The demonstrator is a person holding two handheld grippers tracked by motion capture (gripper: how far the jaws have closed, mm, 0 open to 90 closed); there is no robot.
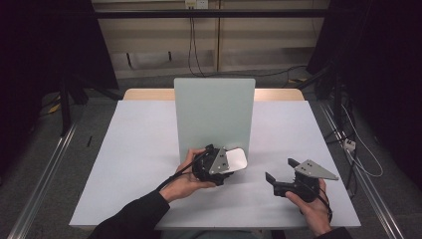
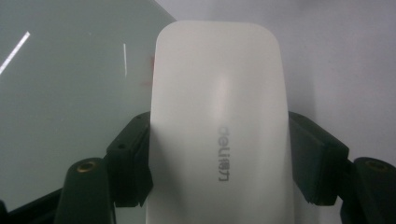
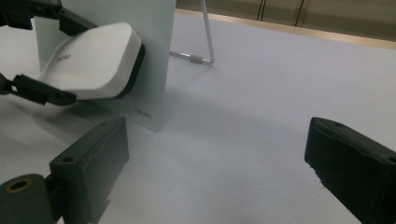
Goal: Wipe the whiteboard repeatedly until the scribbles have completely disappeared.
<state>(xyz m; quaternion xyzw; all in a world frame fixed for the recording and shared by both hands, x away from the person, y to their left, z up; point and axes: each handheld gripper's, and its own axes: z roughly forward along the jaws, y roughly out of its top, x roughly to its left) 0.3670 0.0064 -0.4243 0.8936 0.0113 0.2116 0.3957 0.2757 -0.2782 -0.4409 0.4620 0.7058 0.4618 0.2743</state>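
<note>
Grip comes first: the left gripper [image 1: 230, 163] is clamped on a white whiteboard eraser [image 1: 236, 160], its two black jaws pressing the eraser's long sides, as the left gripper view shows with the eraser [image 2: 219, 121] running straight out between them. The eraser is held just off the table [image 1: 139, 149], near the centre, right in front of the lower right part of an upright frosted glass board [image 1: 214, 112]. In the right gripper view the eraser's [image 3: 91, 60] dark underside faces the board [image 3: 116, 28], close to it; whether the two touch I cannot tell. The left hand [image 1: 186, 177] cups the gripper body from the near left side, forearm in a dark sleeve coming in from the near edge, the jaws aimed right and slightly far.

The right gripper [image 1: 281, 170] sits well apart to the right, low over the table's near right part, its jaws spread wide with nothing between them and aimed left. The right hand [image 1: 312, 206] holds it from behind.
</note>
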